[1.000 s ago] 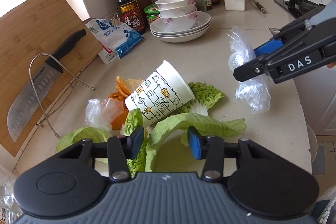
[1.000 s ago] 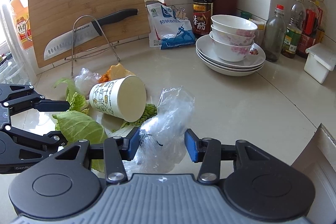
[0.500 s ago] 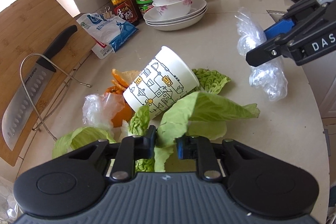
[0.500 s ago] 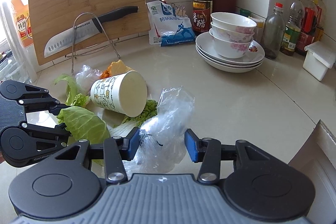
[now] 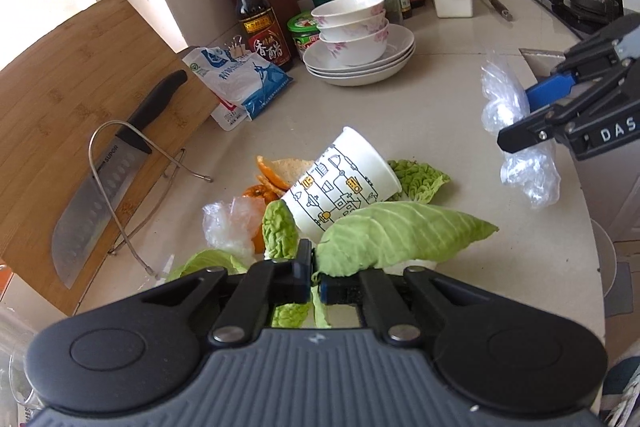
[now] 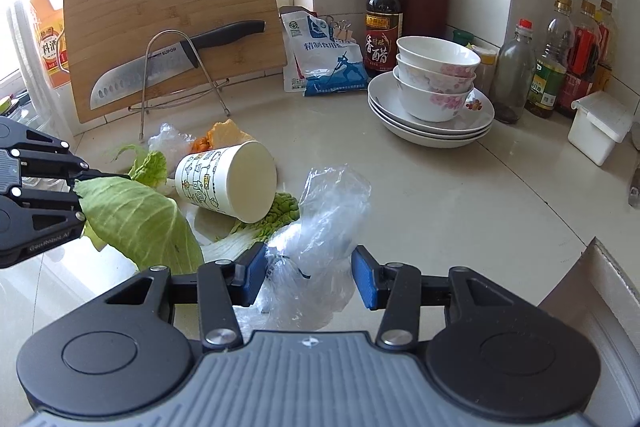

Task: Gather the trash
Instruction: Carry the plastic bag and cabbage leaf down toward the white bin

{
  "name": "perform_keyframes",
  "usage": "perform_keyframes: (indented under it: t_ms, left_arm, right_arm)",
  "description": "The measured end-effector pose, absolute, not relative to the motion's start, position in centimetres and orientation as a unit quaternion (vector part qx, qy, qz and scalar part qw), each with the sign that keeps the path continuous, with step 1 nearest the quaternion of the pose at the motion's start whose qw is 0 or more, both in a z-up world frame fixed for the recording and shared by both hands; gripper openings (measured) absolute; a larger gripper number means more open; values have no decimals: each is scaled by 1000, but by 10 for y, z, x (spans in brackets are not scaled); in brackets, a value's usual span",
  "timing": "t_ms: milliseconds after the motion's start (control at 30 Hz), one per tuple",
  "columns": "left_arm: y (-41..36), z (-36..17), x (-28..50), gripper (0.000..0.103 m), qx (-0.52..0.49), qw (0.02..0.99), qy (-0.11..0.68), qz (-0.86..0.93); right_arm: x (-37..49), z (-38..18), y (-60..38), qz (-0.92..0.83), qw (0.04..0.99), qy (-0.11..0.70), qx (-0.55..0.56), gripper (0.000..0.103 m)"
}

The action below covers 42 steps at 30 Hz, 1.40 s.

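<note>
On the pale kitchen worktop (image 6: pixel 460 195), below a tiled wall, the left gripper (image 5: pixel 315 277) has its jaws closed on the stem edge of a cabbage leaf (image 5: pixel 400 233), which hangs clear of the paper cup (image 5: pixel 344 183) and the peel and leaf scraps behind it. Raise the leaf slowly and keep the grip firm, since a thin leaf pinched at its edge is likely to tear or drag the cup along. The right gripper (image 6: pixel 308 277) has its jaws part-way apart with a clear plastic bag (image 6: pixel 320 227) between them, so bring the leaf over the bag's mouth before releasing it.
</note>
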<state>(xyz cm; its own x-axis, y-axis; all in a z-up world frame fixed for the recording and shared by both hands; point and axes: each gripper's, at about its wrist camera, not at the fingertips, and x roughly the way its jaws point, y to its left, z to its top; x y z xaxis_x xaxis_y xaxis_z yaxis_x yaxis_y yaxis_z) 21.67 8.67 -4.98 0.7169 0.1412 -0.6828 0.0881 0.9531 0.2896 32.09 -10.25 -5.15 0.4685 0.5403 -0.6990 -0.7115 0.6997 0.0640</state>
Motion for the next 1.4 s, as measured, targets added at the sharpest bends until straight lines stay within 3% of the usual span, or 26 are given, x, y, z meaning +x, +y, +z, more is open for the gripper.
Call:
perform_keyframes:
  t_ms: [733, 1233, 1333, 1400]
  left_arm:
    - [-18, -35, 220, 2, 136, 924, 349, -72]
    - [-88, -45, 235, 2, 131, 919, 353, -117]
    - [-96, -47, 236, 2, 132, 917, 356, -119]
    - [-102, -48, 237, 2, 133, 916, 359, -121]
  right_arm:
    - [291, -56, -222, 283, 875, 382, -93, 52]
    - [305, -173, -318, 170, 858, 478, -79, 52]
    - [313, -191, -325, 161, 852, 493, -73, 61]
    - [315, -195, -329, 155, 855, 489, -74, 81]
